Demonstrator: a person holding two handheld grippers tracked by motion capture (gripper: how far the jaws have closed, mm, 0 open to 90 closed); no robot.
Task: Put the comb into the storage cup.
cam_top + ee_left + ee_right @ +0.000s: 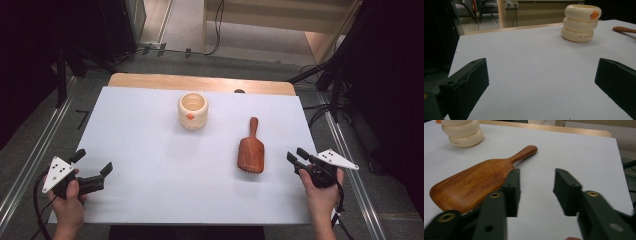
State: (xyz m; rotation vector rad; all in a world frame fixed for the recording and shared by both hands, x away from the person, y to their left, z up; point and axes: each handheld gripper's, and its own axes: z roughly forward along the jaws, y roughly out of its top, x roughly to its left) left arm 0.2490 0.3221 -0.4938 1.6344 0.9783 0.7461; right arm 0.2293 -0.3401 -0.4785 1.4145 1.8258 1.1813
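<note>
- Wooden hairbrush point(250, 152) is the thing nearest your tongs: it lies on the white table sheet point(150, 165), right of centre, just to the left of your right gripper point(295, 156) and well apart from your left gripper point(94, 163).
- Its long axis runs away from you: the handle points to the far edge, the broad head sits at your end, bristles down and wooden back up.
- From the right gripper view, the brush point(474, 182) lies to the left of the jaws, its head beside the left one; I cannot tell whether they touch, and nothing sits in the gap.
- Your right gripper point(536, 190) has its jaws partly spread, pinching nothing.
- Your left gripper point(541, 82) has its jaws spread wide over bare sheet, holding nothing.
- Your right hand is plainly the nearer one, so I judge you would swing it left and close across the brush's width.
- Cream ringed cup point(192, 110) stands upright farther back, well apart from the brush.
</note>
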